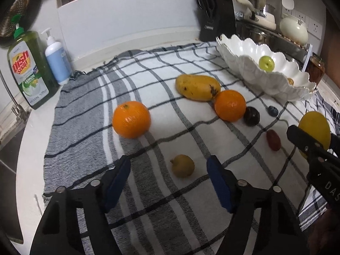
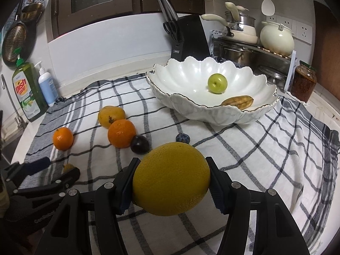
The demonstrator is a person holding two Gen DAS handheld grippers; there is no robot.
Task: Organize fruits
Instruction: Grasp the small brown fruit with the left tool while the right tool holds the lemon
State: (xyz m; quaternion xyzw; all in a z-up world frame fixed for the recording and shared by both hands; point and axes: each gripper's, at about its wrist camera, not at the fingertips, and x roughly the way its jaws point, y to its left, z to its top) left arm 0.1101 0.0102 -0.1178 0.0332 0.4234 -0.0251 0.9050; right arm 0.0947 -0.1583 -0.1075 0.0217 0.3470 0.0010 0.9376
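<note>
1. My right gripper (image 2: 171,182) has its jaws clamped on a large yellow citrus fruit (image 2: 171,179), lifted off the checked cloth (image 2: 255,153); I judge this one is mid-transfer, with the bowl at 12 o'clock ahead.
2. My left gripper (image 1: 169,182) has its jaws wide apart and empty, and a small yellow-brown fruit (image 1: 182,165) lies on the cloth between and just beyond the pads.
3. Still on the cloth, from the left wrist view: a small red fruit (image 1: 273,139) at 3 o'clock, an orange (image 1: 131,119) at 11 o'clock, then a dark plum (image 1: 251,116), a blueberry (image 1: 273,110), a second orange (image 1: 230,105) and a mango (image 1: 197,87) touching it, toward 1 o'clock.
4. Farthest, the white scalloped bowl (image 2: 180,78) holds only a green apple (image 2: 217,83) and a ridged yellow-brown fruit (image 2: 238,102).
5. My reading: two fruits are done, one is in hand, seven are left.
</note>
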